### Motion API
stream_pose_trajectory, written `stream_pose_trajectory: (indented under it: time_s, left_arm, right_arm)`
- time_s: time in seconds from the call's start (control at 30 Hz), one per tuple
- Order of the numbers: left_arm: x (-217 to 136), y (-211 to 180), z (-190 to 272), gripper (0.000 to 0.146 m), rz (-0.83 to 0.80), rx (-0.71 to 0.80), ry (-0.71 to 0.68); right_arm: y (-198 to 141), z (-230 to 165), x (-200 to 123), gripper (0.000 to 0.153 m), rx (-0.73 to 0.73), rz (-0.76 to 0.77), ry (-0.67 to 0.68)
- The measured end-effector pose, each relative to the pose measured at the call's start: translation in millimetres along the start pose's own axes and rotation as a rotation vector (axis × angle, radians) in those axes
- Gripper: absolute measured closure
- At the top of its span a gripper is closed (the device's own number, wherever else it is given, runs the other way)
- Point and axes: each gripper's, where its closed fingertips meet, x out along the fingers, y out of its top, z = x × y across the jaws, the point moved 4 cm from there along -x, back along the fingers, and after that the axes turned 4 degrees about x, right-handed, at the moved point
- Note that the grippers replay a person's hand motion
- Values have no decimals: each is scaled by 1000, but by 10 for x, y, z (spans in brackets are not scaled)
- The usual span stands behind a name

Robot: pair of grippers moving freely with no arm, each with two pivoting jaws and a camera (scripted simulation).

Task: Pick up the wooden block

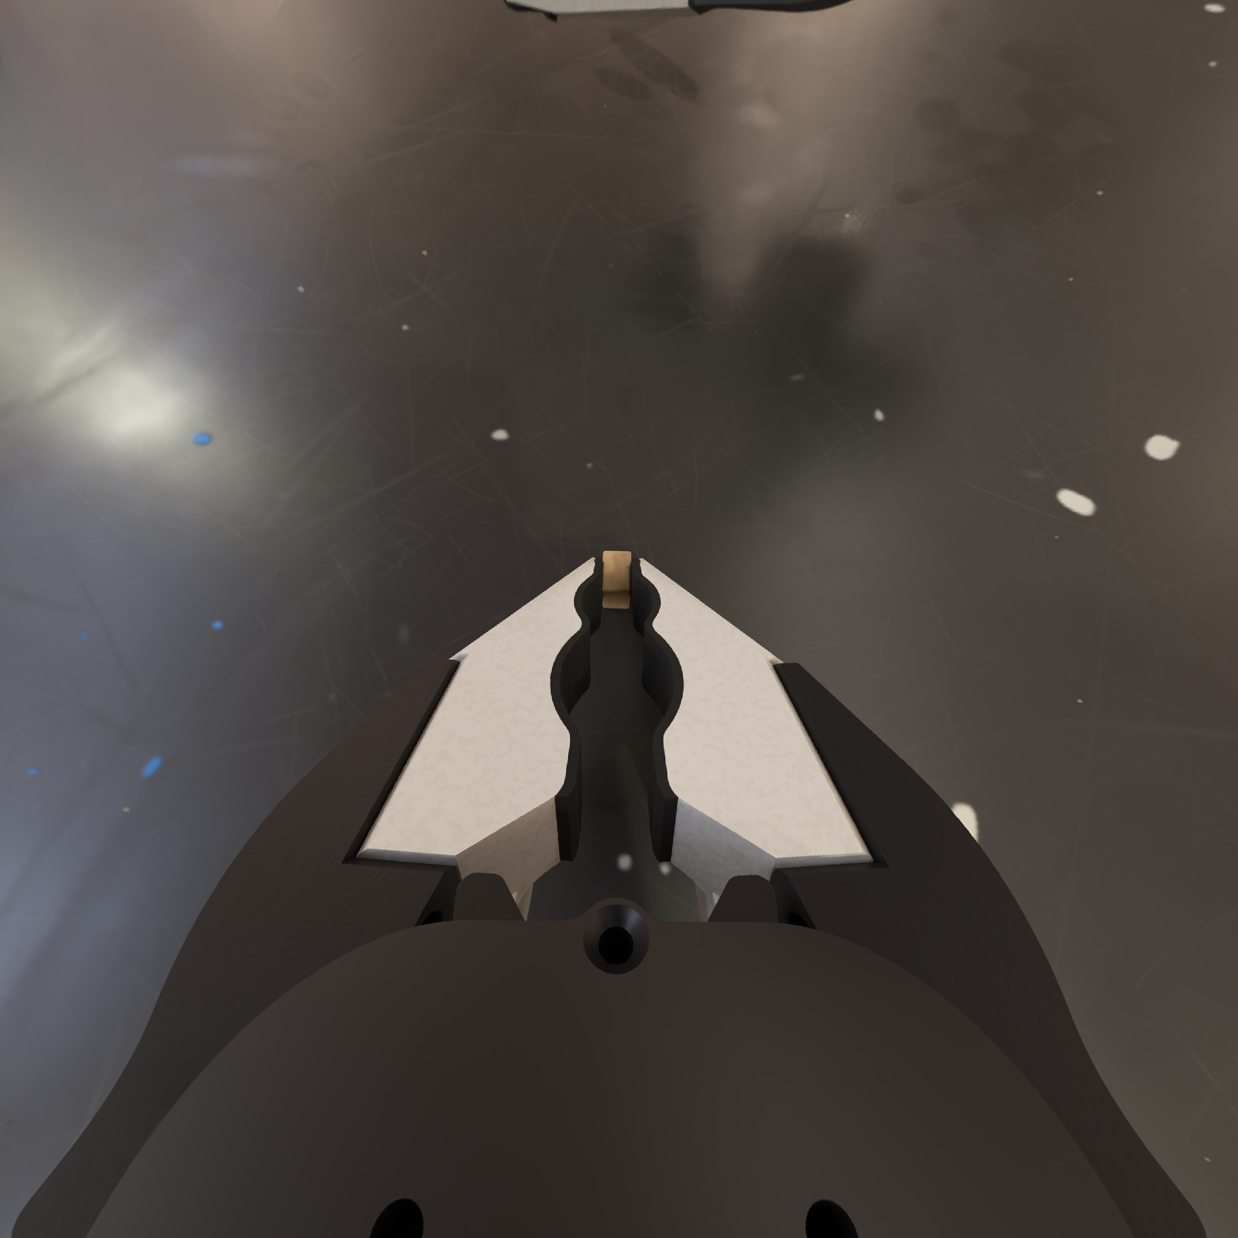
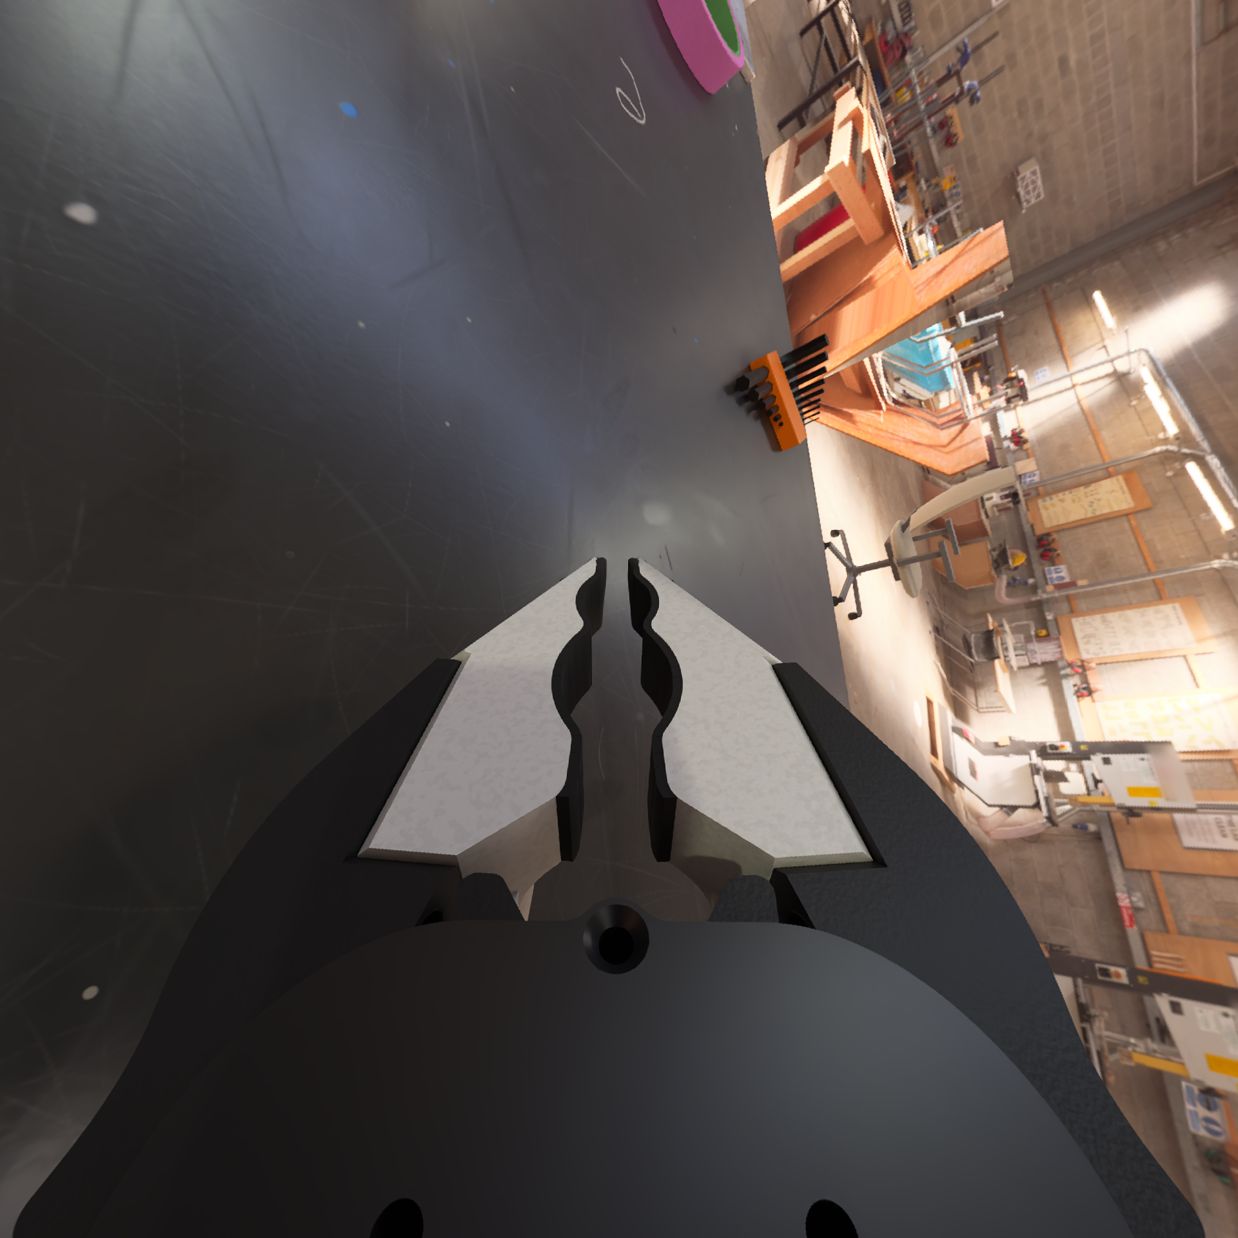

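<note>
Left tongs [image 1: 617,561] clamped on wooden block [image 1: 616,580] above dark counter [image 1: 335,268]; right tongs [image 2: 616,561] nearly together, empty; orange hex-key holder [image 2: 777,402], pink tape roll [image 2: 697,47] at counter edge; no legible writing.

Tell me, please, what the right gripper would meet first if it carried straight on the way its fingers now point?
Probably only the dark scratched tabletop. The right gripper, nearly shut and empty, points along bare surface; the orange holder of black hex keys sits off to the right of that line, though depth is hard to judge.
</note>
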Motion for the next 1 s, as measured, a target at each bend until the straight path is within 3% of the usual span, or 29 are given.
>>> stream_pose_trajectory:
  time_s: [0.13, 0.33, 0.43, 0.53, 0.63, 0.83, 1.0]
  left_arm:
    - [-21, 236, -86, 139, 48, 145, 92]
    - [177, 1037, -378, 139, 37, 685, 354]
    - [515, 1265, -486, 139, 87, 755, 307]
    - [730, 1447, -470, 139, 185, 632, 168]
    - [827, 1551, -450, 139, 274, 359, 20]
    - [862, 1543, -549, 139, 414, -126, -203]
    - [877, 1538, -528, 139, 513, -430, -381]
  right_arm:
    - [67, -8, 1, 146, -10, 16, -28]
    - [77, 98, -20, 147, -76, 12, -149]
    - [-3, 189, -30, 147, -155, -27, -224]
    - [-52, 288, -72, 147, -254, -29, -330]
    - [-36, 343, -108, 147, -292, 3, -411]
    - [13, 332, -61, 147, -269, 11, -433]
    - [45, 333, -51, 147, -264, 17, -458]
